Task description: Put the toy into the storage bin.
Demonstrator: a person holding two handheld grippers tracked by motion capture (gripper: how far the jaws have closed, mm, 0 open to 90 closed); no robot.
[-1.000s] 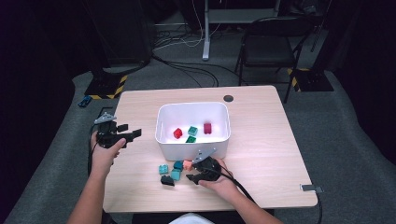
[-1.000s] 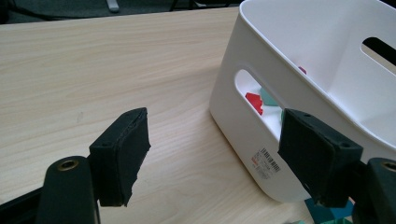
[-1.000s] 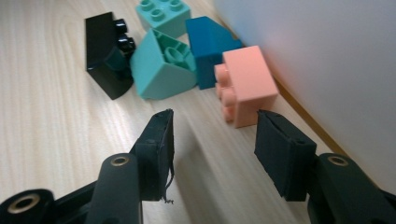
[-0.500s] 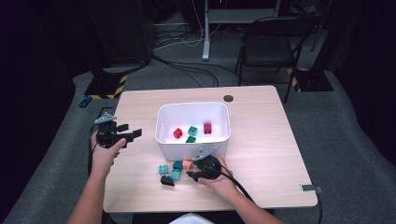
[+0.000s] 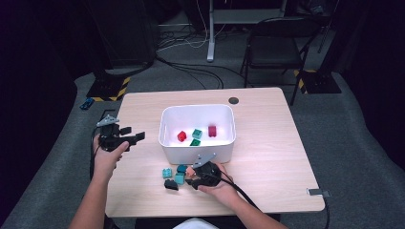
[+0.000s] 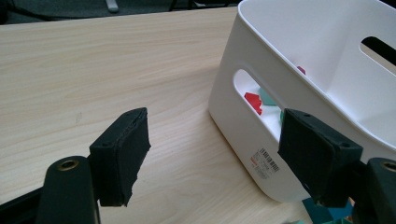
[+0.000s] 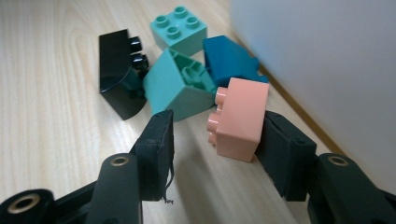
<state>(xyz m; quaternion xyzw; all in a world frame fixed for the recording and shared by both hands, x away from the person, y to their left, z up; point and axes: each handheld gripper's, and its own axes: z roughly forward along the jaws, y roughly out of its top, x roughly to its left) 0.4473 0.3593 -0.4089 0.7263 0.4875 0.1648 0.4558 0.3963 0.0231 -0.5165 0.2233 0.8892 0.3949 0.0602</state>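
Note:
A white bin (image 5: pixel 224 114) stands mid-table and holds a red brick (image 5: pixel 181 136), a dark red brick (image 5: pixel 212 130) and two green ones (image 5: pixel 196 137). In front of it lie loose bricks: pink (image 5: pixel 190 170), teal (image 5: pixel 167 173), dark teal (image 5: pixel 182 168) and black (image 5: pixel 171 185). My right gripper (image 7: pixel 217 140) is open around the pink brick (image 7: pixel 238 119). One pad touches the brick; a gap remains at the other pad. My left gripper (image 6: pixel 219 158) is open and empty, left of the bin (image 6: pixel 327 70).
Two teal bricks (image 7: pixel 180 28), a dark teal brick (image 7: pixel 229 60) and a black brick (image 7: pixel 119 72) crowd just beyond the pink one. The bin's wall rises close on the right in the right gripper view. A dark round cap (image 5: pixel 233 100) sits near the far table edge.
Almost nothing has moved. My right gripper stays low at the pink brick, and my left gripper holds its place beside the bin.

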